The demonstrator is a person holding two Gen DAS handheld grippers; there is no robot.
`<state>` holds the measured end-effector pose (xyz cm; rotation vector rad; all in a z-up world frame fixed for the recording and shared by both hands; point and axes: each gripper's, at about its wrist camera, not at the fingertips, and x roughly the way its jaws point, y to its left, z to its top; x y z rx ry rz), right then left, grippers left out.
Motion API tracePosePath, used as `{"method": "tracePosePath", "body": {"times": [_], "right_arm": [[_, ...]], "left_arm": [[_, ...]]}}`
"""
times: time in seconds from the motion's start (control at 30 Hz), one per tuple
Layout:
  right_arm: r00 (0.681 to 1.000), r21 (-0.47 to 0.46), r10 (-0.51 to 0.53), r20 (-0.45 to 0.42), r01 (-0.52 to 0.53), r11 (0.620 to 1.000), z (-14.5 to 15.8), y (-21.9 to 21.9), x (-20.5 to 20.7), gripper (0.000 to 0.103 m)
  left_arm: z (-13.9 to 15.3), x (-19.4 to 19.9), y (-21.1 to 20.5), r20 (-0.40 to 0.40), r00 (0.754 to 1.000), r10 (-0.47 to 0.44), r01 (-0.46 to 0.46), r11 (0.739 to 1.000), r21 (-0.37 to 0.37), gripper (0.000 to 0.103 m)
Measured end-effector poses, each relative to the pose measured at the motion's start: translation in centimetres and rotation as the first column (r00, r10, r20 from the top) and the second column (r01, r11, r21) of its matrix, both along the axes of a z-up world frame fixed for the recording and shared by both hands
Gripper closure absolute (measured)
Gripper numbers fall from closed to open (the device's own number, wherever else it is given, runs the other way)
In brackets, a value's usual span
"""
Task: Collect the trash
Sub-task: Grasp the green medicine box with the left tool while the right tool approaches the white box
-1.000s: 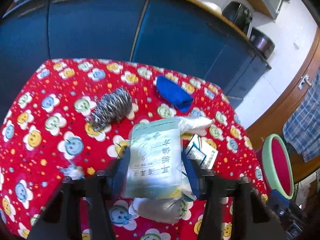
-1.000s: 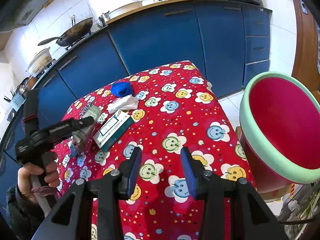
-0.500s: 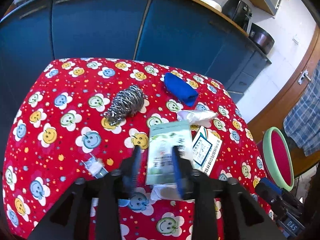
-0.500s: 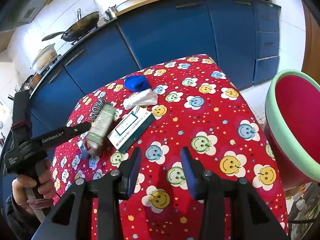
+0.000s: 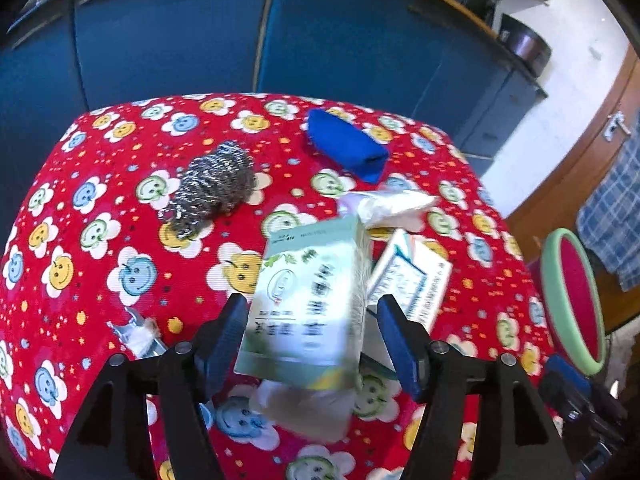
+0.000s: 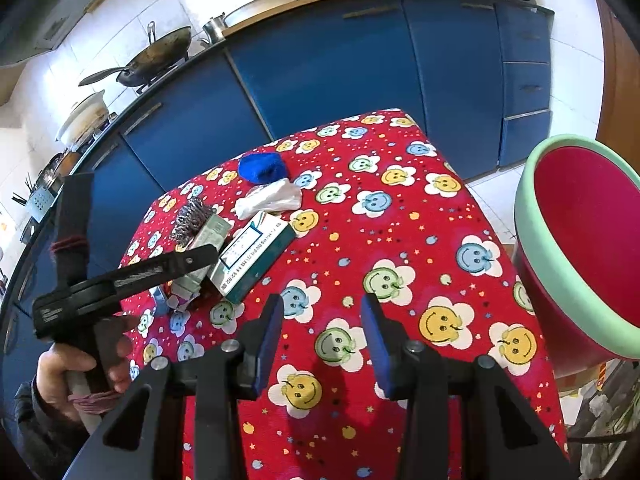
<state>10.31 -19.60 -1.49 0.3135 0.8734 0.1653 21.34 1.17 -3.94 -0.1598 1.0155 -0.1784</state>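
Note:
A green-and-white carton [image 5: 308, 300], motion-blurred and tilted, is between the jaws of my left gripper [image 5: 312, 305] just above the red smiley tablecloth [image 5: 100, 240]. The jaws are opening: the right pad stands clear of the carton and the left pad is at its edge. Beside it lie a teal-and-white box [image 5: 412, 280], a crumpled white bag [image 5: 396, 204] and a foil scrap [image 5: 136, 332]. More white crumpled stuff [image 5: 304, 404] lies beneath the carton. My right gripper [image 6: 322, 304] hangs open over bare cloth, nothing between its fingers. The red bin with a green rim [image 6: 580, 240] stands off the table's right edge.
A steel scourer [image 5: 216, 184] and a folded blue cloth [image 5: 348, 148] lie farther back on the table. Blue kitchen cabinets [image 6: 320, 60] run behind it, with a wok [image 6: 156, 56] on the counter. A person's hand [image 6: 80, 364] grips the left tool's handle.
The left jaws, narrow on the carton half a second ago, have spread wide and the carton has turned and blurred between them. The right gripper's view has shifted only slightly.

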Motion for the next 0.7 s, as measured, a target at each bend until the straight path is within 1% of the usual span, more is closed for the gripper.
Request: {"method": "tracePosePath", "body": {"times": [0.07,0.13,0.2,0.23,0.27,0.3,0.33,0.4,0.57,0.7], "right_arm": [[1.000,-0.001,-0.001,0.000,0.001,1.000,0.0,0.0,0.0,0.060],[1.000,-0.001,-0.001,-0.001,0.001,1.000,-0.1,0.0,0.0,0.060],[1.000,-0.001,-0.001,-0.006,0.001,1.000,-0.3,0.0,0.1,0.060],[1.000,-0.001,-0.001,-0.008,0.001,1.000,-0.4,0.0,0.1,0.060],[1.000,-0.002,0.001,-0.009,-0.001,1.000,-0.4,0.1,0.2,0.060],[1.000,-0.002,0.002,-0.012,-0.002,1.000,-0.5,0.2,0.2,0.060],[1.000,-0.002,0.004,-0.013,-0.004,1.000,-0.6,0.3,0.3,0.060],[1.000,-0.004,0.008,-0.015,-0.008,1.000,-0.6,0.5,0.4,0.060],[1.000,-0.008,0.018,-0.023,-0.018,1.000,-0.7,1.3,0.8,0.060],[0.999,-0.001,0.028,-0.037,-0.029,1.000,-0.9,2.0,1.5,0.060]], "left_arm": [[-0.5,0.3,0.4,-0.013,1.000,0.017,-0.017,1.000,-0.014,0.034],[-1.0,0.6,1.0,-0.023,0.999,0.033,-0.034,0.998,-0.060,0.034],[-1.2,0.6,1.4,-0.022,0.999,0.041,-0.042,0.996,-0.084,0.034],[-1.2,0.6,1.5,-0.019,0.999,0.043,-0.045,0.995,-0.086,0.037],[-1.1,0.5,1.7,-0.011,0.999,0.049,-0.050,0.995,-0.086,0.042],[-1.0,0.5,1.8,-0.004,0.999,0.054,-0.054,0.995,-0.085,0.056],[-1.0,0.4,2.0,-0.005,0.998,0.058,-0.058,0.995,-0.085,0.072],[-1.0,0.3,2.5,-0.009,0.998,0.067,-0.068,0.992,-0.110,0.073],[-0.3,-0.5,3.2,0.028,0.997,0.075,-0.071,0.990,-0.122,0.077],[1.1,-1.6,3.4,0.076,0.995,0.065,-0.057,0.993,-0.106,0.077]]}}
